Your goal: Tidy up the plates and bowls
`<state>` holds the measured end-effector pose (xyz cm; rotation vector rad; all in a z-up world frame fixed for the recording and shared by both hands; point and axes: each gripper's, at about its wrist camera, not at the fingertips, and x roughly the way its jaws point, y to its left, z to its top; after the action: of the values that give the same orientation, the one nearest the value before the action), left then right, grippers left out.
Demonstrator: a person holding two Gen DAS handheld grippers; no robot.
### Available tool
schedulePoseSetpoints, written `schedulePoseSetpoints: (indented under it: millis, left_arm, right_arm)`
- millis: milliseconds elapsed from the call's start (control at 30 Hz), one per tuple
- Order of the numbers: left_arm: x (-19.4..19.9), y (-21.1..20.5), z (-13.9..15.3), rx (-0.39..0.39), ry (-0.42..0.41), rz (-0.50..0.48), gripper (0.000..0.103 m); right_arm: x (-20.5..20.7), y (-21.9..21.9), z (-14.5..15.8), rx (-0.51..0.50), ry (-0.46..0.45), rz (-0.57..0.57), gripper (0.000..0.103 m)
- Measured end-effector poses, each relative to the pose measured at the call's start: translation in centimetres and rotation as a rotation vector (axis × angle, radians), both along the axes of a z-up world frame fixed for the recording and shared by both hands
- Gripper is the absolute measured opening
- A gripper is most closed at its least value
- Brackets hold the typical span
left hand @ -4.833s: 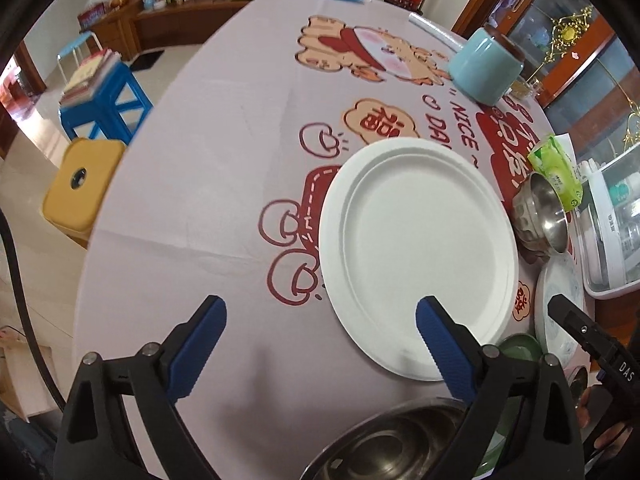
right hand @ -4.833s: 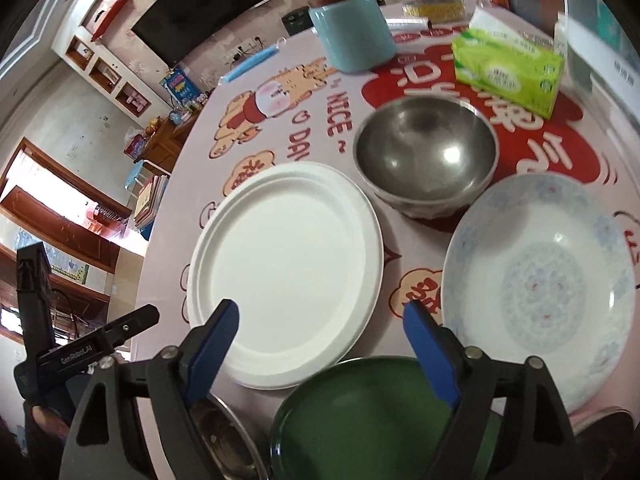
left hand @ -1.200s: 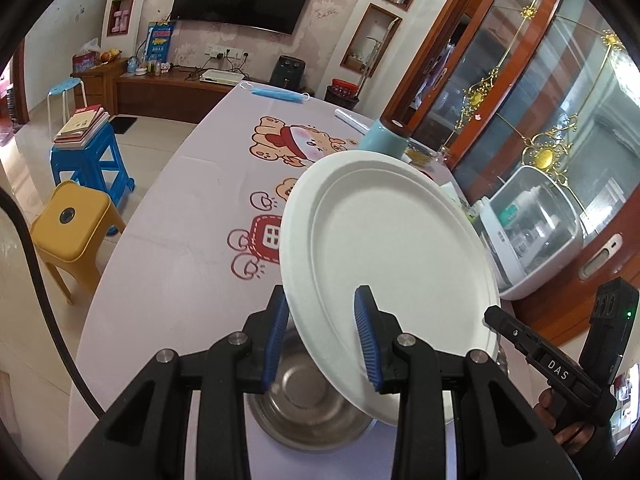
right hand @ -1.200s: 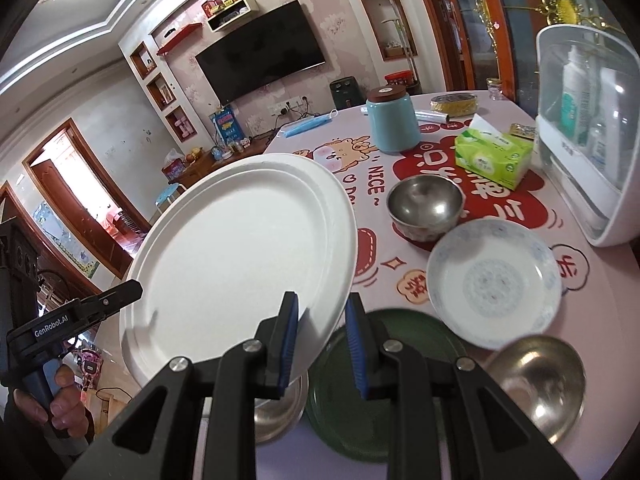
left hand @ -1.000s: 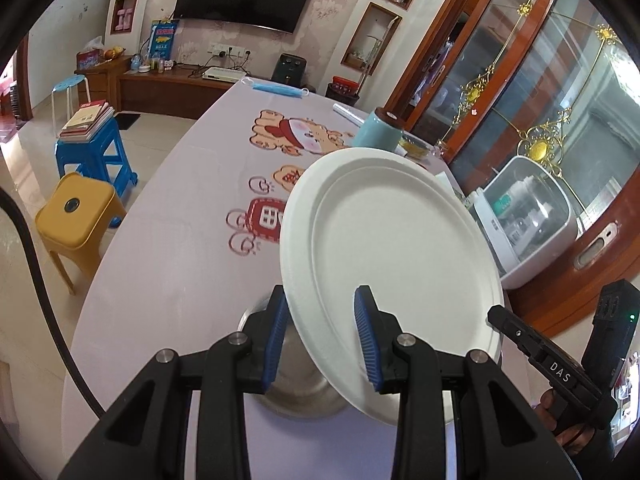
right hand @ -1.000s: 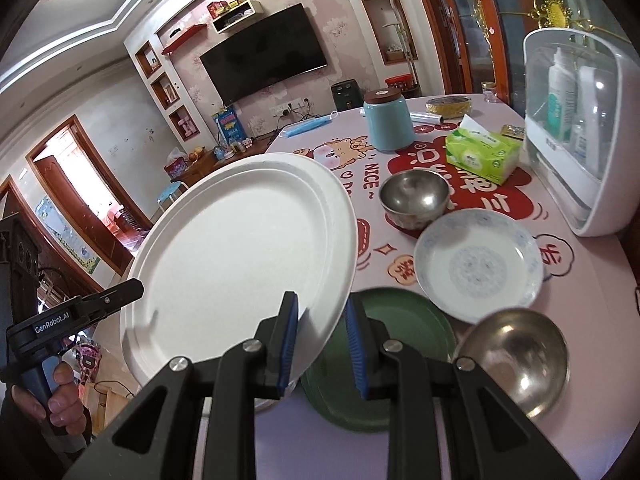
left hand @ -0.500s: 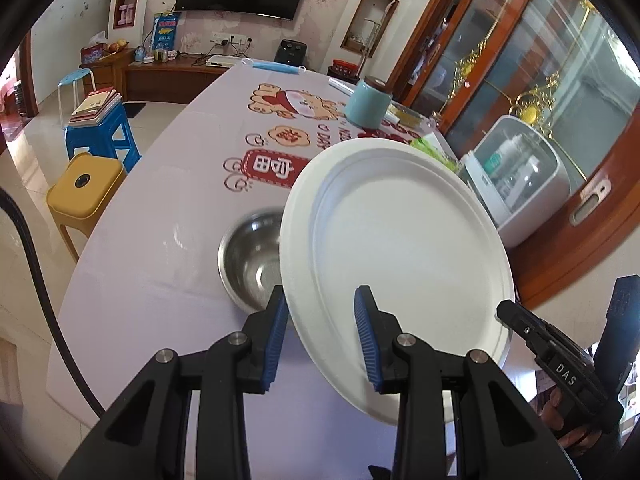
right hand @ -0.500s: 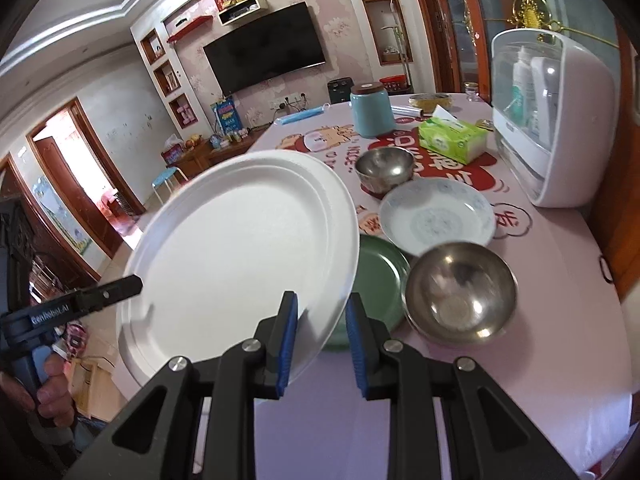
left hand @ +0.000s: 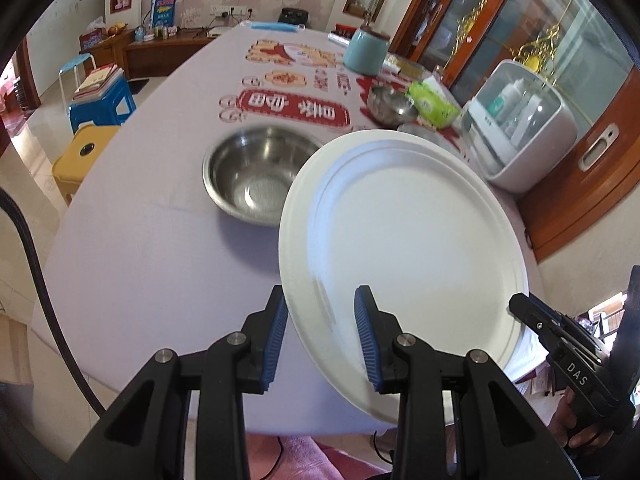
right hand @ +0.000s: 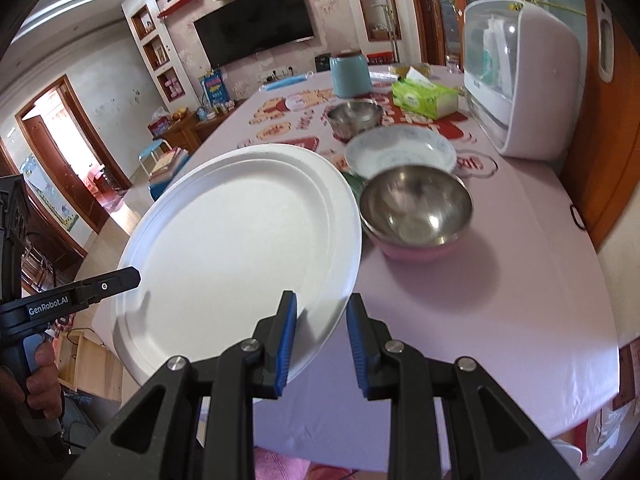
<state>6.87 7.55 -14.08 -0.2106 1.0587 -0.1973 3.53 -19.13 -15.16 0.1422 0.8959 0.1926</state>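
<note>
1. A white paper plate [left hand: 404, 248] is held tilted in the air above the near edge of the surface [left hand: 152, 248], gripped at opposite rims by both grippers.
2. The left gripper [left hand: 322, 340] is seen with its blue fingers [left hand: 366, 336] narrowed onto the plate's near rim.
3. The right gripper [right hand: 320, 340] is likewise clamped on the plate's rim, its fingers [right hand: 286, 336] nearly together.
4. A steel bowl [left hand: 256, 176] is shown on the surface just beyond the plate; a second steel bowl [right hand: 416, 208] sits beside the plate's other side, before a patterned dish [right hand: 400, 152].
</note>
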Motion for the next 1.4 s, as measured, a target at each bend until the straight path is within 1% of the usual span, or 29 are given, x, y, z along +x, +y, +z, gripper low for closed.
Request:
schedulePoseSetpoints:
  millis: [267,400,800,1133,1400]
  left_arm:
    - [-1.2,-1.4,-3.0,0.043,0.077,-0.003,0.032]
    - [-1.7,-2.0,-4.4,0.074,0.106,-0.014,0.032]
    - [-2.4,-2.8,-7.2,0.114,0.198,-0.042,0.032]
    - [-2.1,-3.7,-8.7,0.153,0.219,-0.071,0.032]
    - [-0.9,-4.5,-9.4,0.168,0.227,-0.076,0.032]
  right_arm:
    - [-1.1,-0.7,-3.0,-0.022,0.104,-0.003,0.025]
    - [-1.4,-0.8,-4.5,-0.017,0.156,-0.005,0.025]
    - [-1.9,-1.2,-7.5,-0.037,0.259,-0.011,0.025]
    - [-1.5,-1.2,-8.3,-0.059,0.271,-0.026,0.026]
    - [-0.8,-1.4,-8.8,-0.073,0.271,-0.032,0.026]
